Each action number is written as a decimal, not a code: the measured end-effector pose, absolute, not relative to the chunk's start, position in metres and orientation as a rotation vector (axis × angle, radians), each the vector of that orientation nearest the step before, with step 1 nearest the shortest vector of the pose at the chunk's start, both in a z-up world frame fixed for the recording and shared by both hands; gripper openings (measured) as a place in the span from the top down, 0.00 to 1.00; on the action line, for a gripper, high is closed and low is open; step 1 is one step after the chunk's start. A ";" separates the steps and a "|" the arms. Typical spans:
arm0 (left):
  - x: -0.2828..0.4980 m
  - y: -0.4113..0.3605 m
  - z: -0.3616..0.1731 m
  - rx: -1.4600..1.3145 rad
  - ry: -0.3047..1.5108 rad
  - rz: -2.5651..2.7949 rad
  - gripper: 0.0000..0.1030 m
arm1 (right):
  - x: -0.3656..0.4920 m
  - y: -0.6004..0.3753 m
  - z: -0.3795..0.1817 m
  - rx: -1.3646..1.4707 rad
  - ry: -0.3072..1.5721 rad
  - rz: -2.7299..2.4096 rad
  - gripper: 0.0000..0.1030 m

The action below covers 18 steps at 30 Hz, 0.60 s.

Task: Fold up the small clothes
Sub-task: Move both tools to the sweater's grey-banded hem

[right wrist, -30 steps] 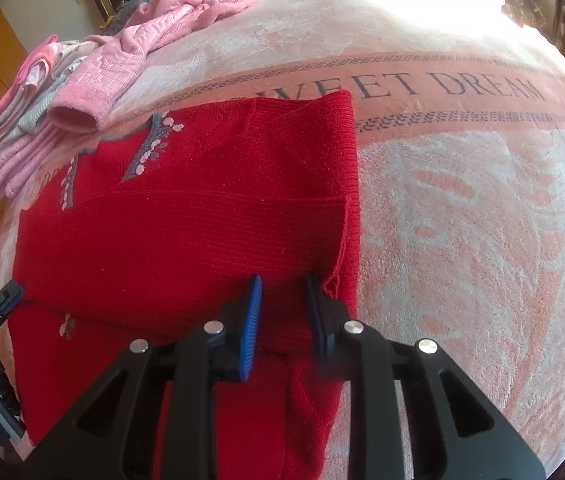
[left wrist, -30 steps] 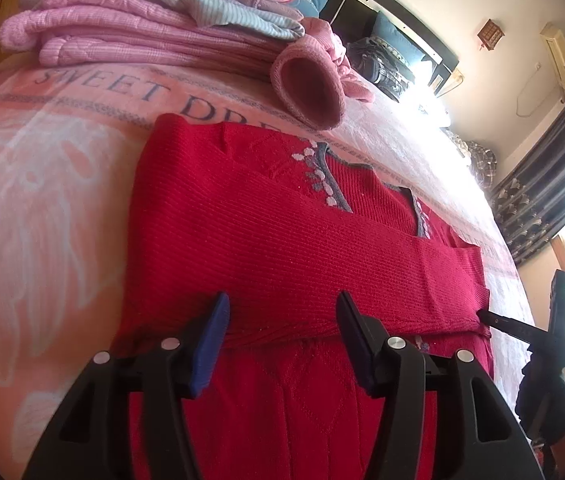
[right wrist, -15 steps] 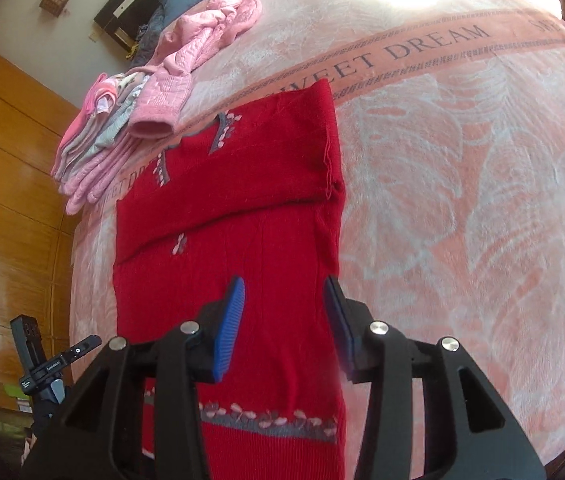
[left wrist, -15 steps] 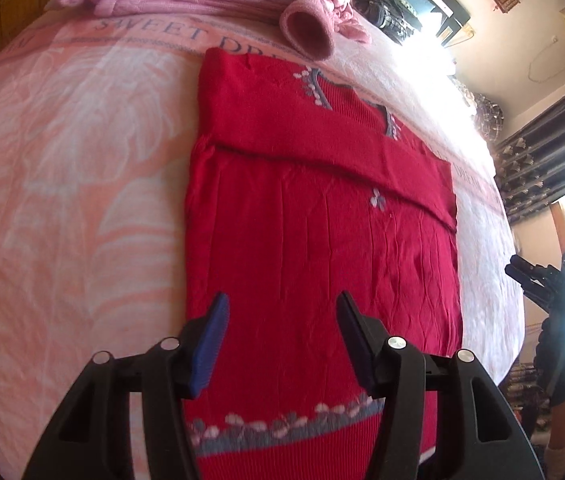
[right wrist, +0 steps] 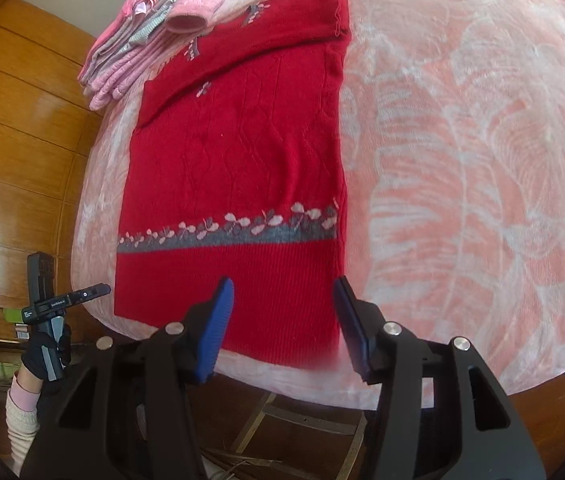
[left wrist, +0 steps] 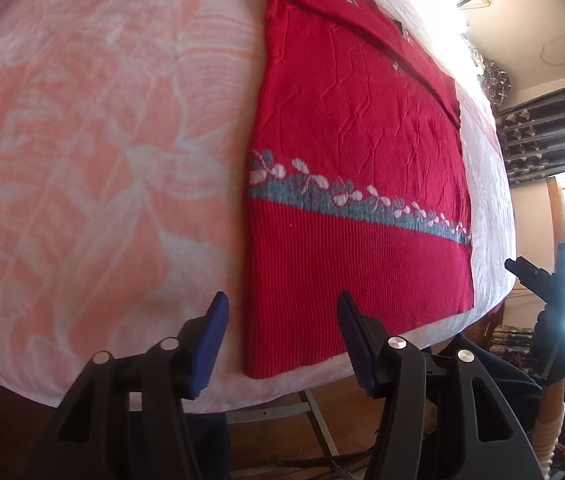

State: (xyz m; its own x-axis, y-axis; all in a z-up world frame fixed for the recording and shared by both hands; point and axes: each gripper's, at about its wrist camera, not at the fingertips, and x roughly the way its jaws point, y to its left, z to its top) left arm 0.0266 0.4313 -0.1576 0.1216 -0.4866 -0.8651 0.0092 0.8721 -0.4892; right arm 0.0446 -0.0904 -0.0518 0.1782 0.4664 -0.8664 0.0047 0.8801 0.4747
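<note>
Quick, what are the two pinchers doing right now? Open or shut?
Left gripper: open, holding nothing, above the red knitted sweater's hem.
Right gripper: open, holding nothing.

In the right wrist view the sweater (right wrist: 238,168) lies on the bed cover (right wrist: 462,160) at centre-left, hem at the lower edge; the pile of clothes (right wrist: 138,44) sits behind it, in the upper left
</note>
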 end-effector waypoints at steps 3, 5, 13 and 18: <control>0.019 0.428 -0.169 -0.413 1.442 -0.395 0.45 | 0.037 -0.091 -0.068 0.413 1.401 0.337 0.49; 0.018 0.427 -0.171 -0.395 1.437 -0.399 0.45 | 0.035 -0.088 -0.076 0.386 1.421 0.340 0.49; 0.018 0.415 -0.173 -0.382 1.425 -0.444 0.43 | 0.032 -0.074 -0.096 0.302 1.489 0.357 0.49; 0.019 0.410 -0.175 -0.387 1.427 -0.461 0.43 | 0.027 -0.072 -0.109 0.268 1.532 0.355 0.50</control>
State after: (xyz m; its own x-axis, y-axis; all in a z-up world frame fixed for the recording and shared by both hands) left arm 0.0190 0.4100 -0.1755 0.0833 -0.5231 -0.8482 0.0725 0.8521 -0.5184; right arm 0.0265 -0.0718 -0.1093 0.0046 0.3878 -0.9217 -0.0575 0.9203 0.3869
